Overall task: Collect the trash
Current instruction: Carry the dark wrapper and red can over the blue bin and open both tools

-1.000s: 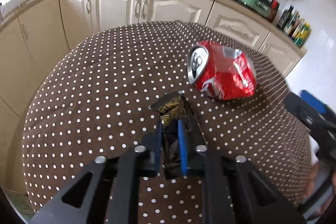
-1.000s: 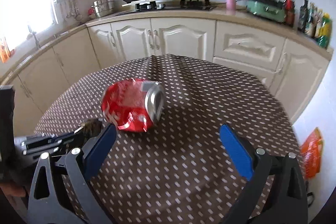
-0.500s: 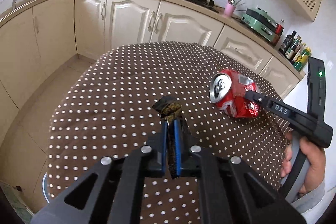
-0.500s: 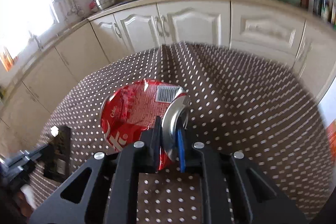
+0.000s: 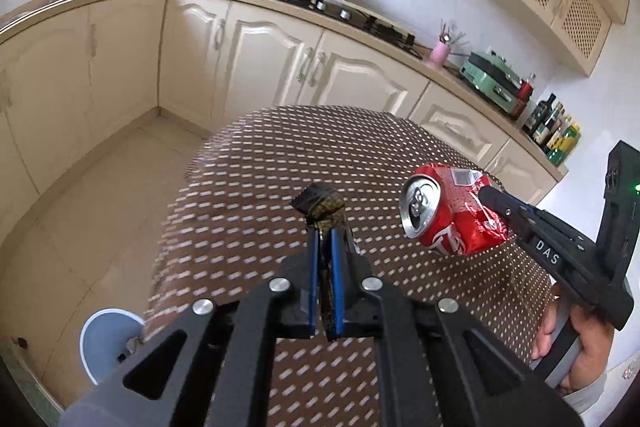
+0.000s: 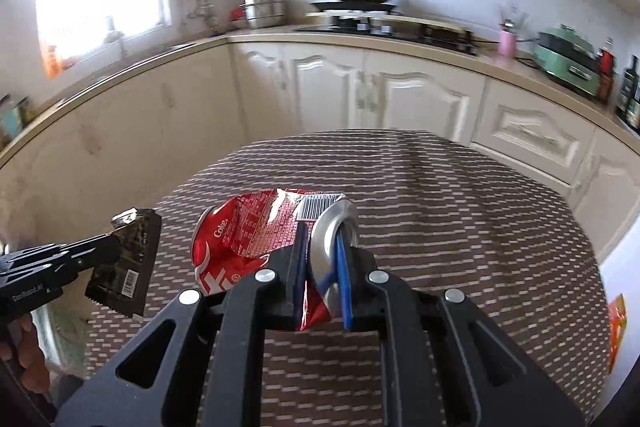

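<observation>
Crushed can, light and dent-prone, sits clamped at its rim between the right gripper fingers. Left gripper pinches a limp dark wrapper, its end sticking out past the fingertips.

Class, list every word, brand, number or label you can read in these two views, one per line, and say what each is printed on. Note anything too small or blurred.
"Coke": on the crushed red can, held by the right gripper.
"DAS": white letters on the right gripper's body, in the left wrist view.
Barcode and small white print on the can: too small to read.
Barcode on the dark wrapper in the left gripper: unreadable.
Faint lettering on the left gripper's body: blurred.
</observation>
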Demonstrator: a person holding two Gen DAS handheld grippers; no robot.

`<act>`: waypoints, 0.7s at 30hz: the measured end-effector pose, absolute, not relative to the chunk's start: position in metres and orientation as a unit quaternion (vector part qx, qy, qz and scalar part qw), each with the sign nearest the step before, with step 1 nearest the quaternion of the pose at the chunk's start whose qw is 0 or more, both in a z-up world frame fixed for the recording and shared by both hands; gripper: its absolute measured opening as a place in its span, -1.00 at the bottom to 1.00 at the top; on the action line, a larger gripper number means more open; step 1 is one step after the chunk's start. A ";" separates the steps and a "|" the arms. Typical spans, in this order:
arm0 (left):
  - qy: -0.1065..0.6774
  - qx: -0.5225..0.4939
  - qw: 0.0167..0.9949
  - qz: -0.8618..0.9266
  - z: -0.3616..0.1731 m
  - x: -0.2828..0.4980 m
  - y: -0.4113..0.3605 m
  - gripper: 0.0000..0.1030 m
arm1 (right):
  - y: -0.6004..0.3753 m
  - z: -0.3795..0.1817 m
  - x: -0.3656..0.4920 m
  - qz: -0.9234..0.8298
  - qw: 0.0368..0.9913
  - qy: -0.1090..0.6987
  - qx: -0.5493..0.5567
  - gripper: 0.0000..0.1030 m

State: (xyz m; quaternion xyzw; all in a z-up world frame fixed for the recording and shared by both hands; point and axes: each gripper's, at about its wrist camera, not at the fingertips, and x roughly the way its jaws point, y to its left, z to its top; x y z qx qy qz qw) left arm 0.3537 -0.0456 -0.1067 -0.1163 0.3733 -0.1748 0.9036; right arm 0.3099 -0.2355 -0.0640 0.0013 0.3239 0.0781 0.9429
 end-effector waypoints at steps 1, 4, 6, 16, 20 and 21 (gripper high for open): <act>0.369 -0.117 0.906 -0.171 -0.105 0.347 -0.034 -0.89 | -0.224 -0.063 0.310 0.090 0.942 0.323 -0.001 -0.76; 0.362 -0.123 0.912 -0.150 -0.103 0.328 0.002 -0.89 | -0.177 -0.059 0.302 0.131 0.939 0.318 -0.013 -0.76; 0.358 -0.129 0.915 -0.133 -0.103 0.315 0.029 -0.89 | -0.144 -0.061 0.297 0.158 0.935 0.317 -0.020 -0.76; 0.380 -0.168 0.910 0.012 -0.147 0.254 0.190 -0.89 | 0.048 -0.121 0.282 0.288 0.885 0.359 -0.061 -0.76; 0.412 -0.191 0.890 0.046 -0.191 0.244 0.238 -0.89 | 0.090 -0.155 0.285 0.295 0.870 0.387 -0.080 -0.76; 0.425 -0.198 0.881 0.054 -0.207 0.244 0.249 -0.89 | 0.097 -0.163 0.286 0.295 0.867 0.393 -0.083 -0.76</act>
